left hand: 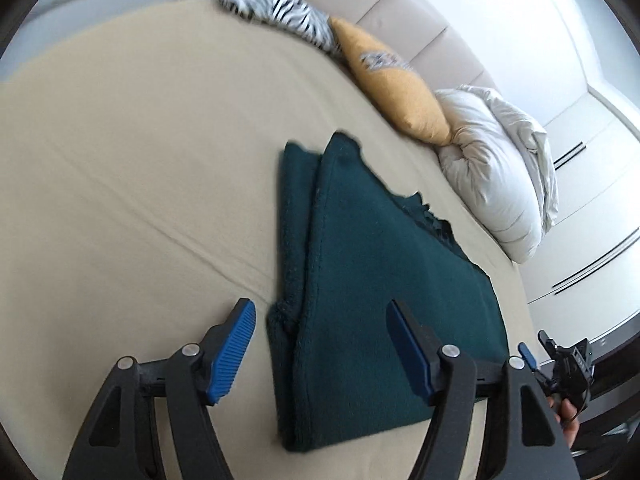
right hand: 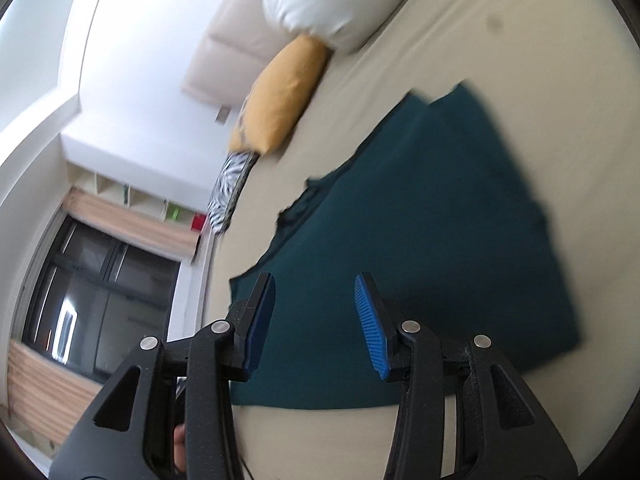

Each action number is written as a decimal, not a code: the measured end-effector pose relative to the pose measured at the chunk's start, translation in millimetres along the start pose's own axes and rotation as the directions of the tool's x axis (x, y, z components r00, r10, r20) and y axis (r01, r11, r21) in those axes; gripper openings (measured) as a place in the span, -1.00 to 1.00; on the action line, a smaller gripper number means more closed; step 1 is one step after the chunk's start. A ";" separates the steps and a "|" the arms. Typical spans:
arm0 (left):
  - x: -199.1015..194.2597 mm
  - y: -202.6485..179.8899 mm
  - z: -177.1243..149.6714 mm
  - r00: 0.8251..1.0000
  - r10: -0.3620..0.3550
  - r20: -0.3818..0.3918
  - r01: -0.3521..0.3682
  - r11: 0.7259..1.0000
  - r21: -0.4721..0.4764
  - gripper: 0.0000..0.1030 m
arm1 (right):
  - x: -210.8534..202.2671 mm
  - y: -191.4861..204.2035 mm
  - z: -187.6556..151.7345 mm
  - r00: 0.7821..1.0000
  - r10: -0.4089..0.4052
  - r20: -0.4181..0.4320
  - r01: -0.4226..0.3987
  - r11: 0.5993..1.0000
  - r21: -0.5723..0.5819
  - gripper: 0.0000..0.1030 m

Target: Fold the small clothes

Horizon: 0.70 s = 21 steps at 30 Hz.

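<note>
A dark green knitted garment [left hand: 380, 280] lies folded flat on the beige bed sheet [left hand: 140, 160], with one layer's edge showing along its left side. My left gripper [left hand: 320, 308] hovers over its near end, jaws open, and the blue pads [left hand: 236, 348] touch no cloth. In the right wrist view the same garment [right hand: 420, 240] spreads out ahead. Above its near edge is my right gripper [right hand: 314, 280], open with nothing pressed between its pads [right hand: 372, 328]. Part of the other gripper and a hand [left hand: 568, 416] show at the lower right of the left wrist view.
A zebra-striped cushion [left hand: 276, 8], a yellow cushion [left hand: 392, 84] and a white pillow [left hand: 496, 168] line the padded headboard [left hand: 400, 8]. White wardrobe doors [left hand: 592, 208] stand beyond the bed. A dark window [right hand: 100, 300] is off the bed's side. Bare sheet spreads left of the garment.
</note>
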<state>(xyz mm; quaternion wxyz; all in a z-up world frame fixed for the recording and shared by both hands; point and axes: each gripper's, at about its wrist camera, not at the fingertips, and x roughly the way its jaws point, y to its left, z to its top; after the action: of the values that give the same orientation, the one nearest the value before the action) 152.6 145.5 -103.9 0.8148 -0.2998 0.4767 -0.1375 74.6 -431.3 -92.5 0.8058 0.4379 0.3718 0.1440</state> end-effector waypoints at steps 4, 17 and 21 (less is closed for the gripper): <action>17.9 11.6 13.8 0.996 -0.081 -0.041 0.078 0.994 -0.076 0.35 | 50.6 28.2 -9.6 0.993 0.046 -0.112 -0.052 0.997 -0.049 -0.06; 32.3 27.7 23.5 0.972 -0.208 -0.110 0.188 0.967 -0.170 -0.58 | 148.9 75.4 -34.2 0.944 0.113 -0.310 -0.140 0.988 -0.066 -0.05; 30.1 32.9 22.6 0.970 -0.223 -0.096 0.204 0.963 -0.176 -0.71 | 179.4 91.4 -40.3 0.928 0.092 -0.361 -0.131 0.988 -0.087 -0.05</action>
<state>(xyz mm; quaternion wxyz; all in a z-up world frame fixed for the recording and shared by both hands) 185.3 164.0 -137.0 0.7390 -0.4072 0.4975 -0.2016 176.3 -254.6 -116.8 0.7385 0.3802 0.4774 0.2867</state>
